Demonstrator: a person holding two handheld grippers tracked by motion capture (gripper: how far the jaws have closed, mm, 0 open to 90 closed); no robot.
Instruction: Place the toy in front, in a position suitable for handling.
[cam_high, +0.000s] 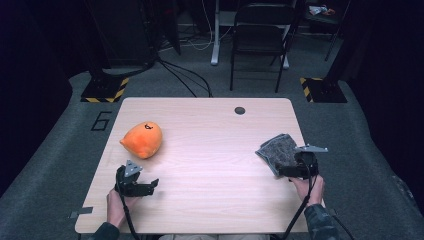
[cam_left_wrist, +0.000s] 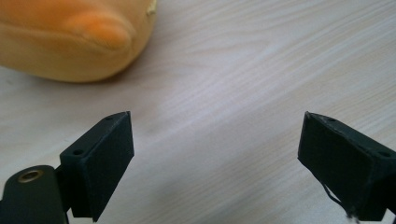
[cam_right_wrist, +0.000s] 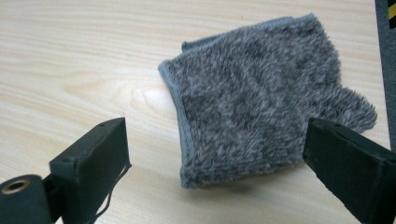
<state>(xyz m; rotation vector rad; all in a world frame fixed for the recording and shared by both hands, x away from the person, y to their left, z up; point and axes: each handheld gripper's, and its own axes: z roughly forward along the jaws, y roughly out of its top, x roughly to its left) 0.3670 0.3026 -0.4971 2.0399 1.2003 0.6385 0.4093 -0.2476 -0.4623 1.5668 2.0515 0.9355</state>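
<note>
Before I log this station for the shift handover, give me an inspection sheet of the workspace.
Surface: pale wood table, round dark grommet near far edge.
Job's things: grey fuzzy cloth lying folded at the right edge; orange plush on the left.
Clutter: nothing seen.
Grippers: left gripper open over bare wood, plush ahead; right gripper open, cloth lying ahead of its jaws, not pressed.
Cables: one trails from each gripper toward the person; more cross the floor behind.
Surroundings: grey carpet, folding chair, two stand bases with hazard stripes.

My left tool (cam_left_wrist: 215, 158) hangs wide open over the pale wooden counter (cam_left_wrist: 243, 70); a soft orange plush toy (cam_left_wrist: 70, 37) lies ahead-left.
</note>
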